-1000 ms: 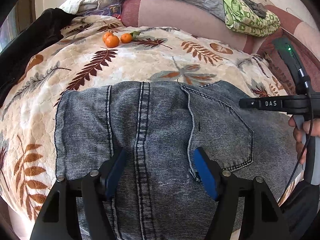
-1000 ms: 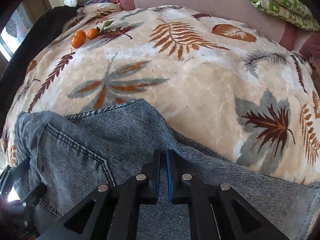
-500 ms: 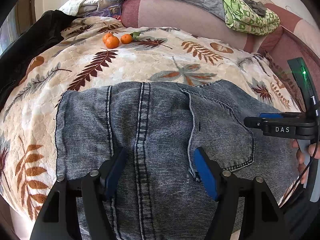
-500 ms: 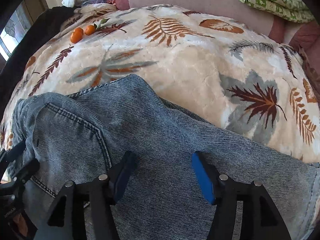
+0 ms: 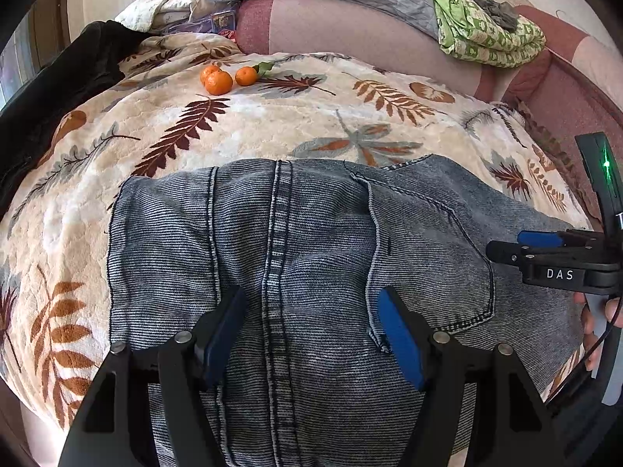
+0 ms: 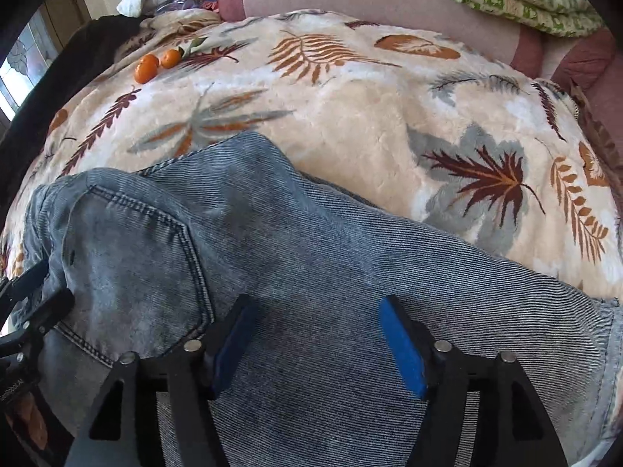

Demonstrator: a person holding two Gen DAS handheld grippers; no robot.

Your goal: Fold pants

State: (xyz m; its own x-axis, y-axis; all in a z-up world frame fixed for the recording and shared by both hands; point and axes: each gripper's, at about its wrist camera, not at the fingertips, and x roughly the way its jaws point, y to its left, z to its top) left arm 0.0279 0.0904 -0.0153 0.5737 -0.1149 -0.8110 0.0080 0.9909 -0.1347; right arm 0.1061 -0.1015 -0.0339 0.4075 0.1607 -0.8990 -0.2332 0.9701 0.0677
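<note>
1. While the pants (image 5: 311,257) are spread on the leaf-print blanket (image 5: 272,124) (mandarins (image 5: 218,79) at 11 o'clock), nothing is gripped.
2. Left gripper (image 5: 311,334): held wide, empty.
3. Right gripper (image 6: 317,338): opening, empty; loose layers could slide apart.

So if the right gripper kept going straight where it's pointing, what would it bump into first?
Most likely the jeans. The right gripper, jaws opening with nothing pinched, points down at the denim, with nothing in between.
</note>
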